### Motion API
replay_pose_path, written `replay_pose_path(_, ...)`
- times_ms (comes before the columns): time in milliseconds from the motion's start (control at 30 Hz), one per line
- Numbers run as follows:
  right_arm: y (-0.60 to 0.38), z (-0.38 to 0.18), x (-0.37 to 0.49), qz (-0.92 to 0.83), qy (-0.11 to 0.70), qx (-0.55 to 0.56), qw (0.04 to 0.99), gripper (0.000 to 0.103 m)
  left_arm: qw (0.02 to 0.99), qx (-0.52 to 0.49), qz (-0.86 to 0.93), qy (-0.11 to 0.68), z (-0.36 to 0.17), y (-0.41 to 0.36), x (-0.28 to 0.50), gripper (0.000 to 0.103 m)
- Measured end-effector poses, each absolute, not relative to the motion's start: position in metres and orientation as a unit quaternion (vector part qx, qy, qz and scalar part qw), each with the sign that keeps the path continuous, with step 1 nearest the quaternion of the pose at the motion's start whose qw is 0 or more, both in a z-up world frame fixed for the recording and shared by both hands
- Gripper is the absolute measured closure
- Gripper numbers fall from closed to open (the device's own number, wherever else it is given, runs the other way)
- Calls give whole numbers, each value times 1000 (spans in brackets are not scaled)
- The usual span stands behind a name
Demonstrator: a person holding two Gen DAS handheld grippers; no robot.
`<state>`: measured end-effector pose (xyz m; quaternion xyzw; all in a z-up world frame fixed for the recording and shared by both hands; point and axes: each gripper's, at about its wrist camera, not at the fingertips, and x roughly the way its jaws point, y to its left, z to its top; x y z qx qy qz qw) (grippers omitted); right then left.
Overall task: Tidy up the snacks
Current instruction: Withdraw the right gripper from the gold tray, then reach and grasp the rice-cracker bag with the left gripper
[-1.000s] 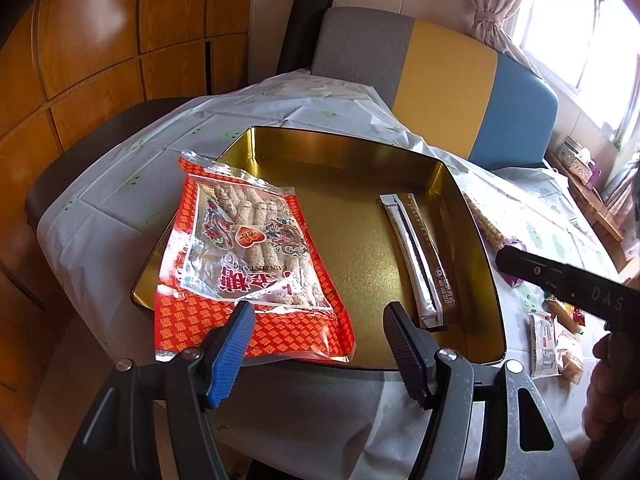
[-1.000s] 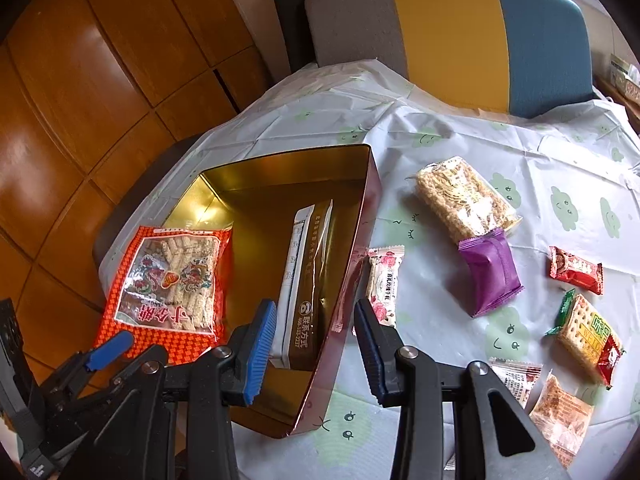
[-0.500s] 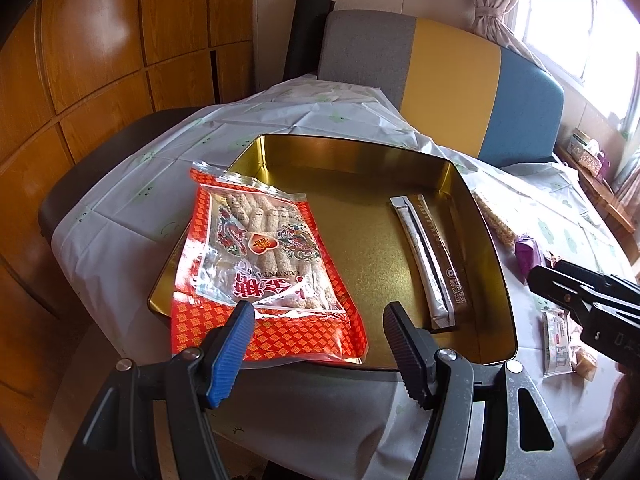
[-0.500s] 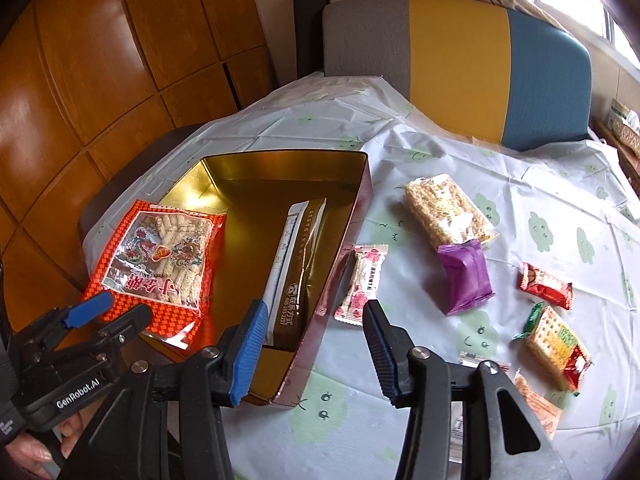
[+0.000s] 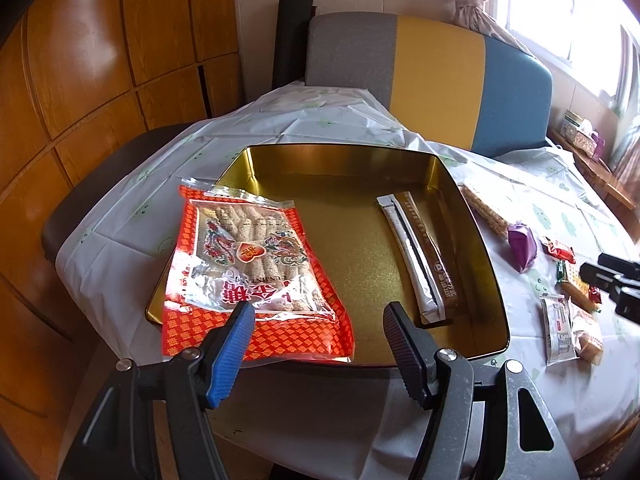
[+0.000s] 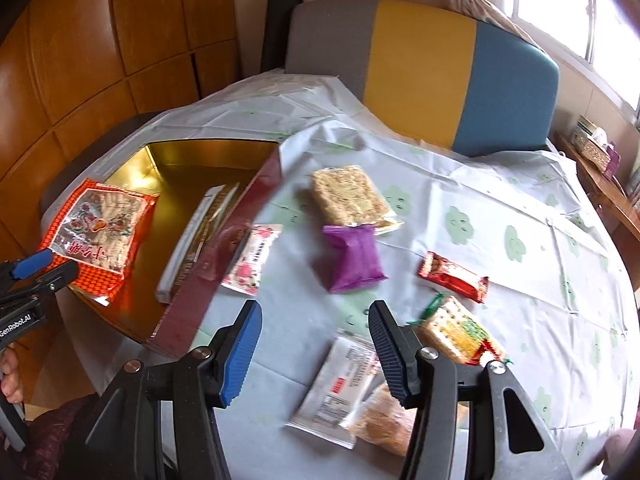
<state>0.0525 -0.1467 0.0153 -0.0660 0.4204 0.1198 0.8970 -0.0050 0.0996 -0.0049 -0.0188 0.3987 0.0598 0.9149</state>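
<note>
Hovering just short of the near rim of the tin [image 5: 486, 240], the left tool [image 5: 316, 332] gapes wide with nothing between its fingers; it has pulled back from the red bag [image 5: 252, 272], which now lies more fully in view, draped over the tin's left edge with its lower end hanging outside. Further right inside the tin, two stick packs [image 5: 424, 256] lie side by side along the right wall. Beyond that wall the tabletop [image 6: 500, 184] carries the loose snacks: a pink sachet [image 6: 252, 258] touching the tin's outer side, a noodle block [image 6: 348, 194], a purple pack [image 6: 354, 258] just below it, a red bar [image 6: 454, 276], a cracker pack [image 6: 460, 330], and a white sachet [image 6: 340, 384] overlapping a biscuit pack [image 6: 380, 420]. The right tool [image 6: 314, 344] has swung away from the tin over the last second and now hangs over these, fingers spread and empty, the white sachet lying between and beneath them. That shift suggests the bag is counted as placed and the next snack is being chosen; most of the sorting is not yet done, and the bag's overhang may need tidying.
</note>
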Motion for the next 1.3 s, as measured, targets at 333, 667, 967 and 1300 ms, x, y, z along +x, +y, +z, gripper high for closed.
replay_pose_path(333,-221,27,62,45,414,-75,906,46,915,13,47,400,-3,77,-3,36)
replay_pose_path(667,-287,18,80,0,432,1,902,46,914,52,28,402,-1,47,2,36)
replay_pose_path(967,-299,14,83,-14,447,32,894,46,908,72,-30,411,4,12,14,36)
replay_pose_path(1300,-306,19,83,-21,439,49,897,46,888,55,-133,438,24,-40,68,45)
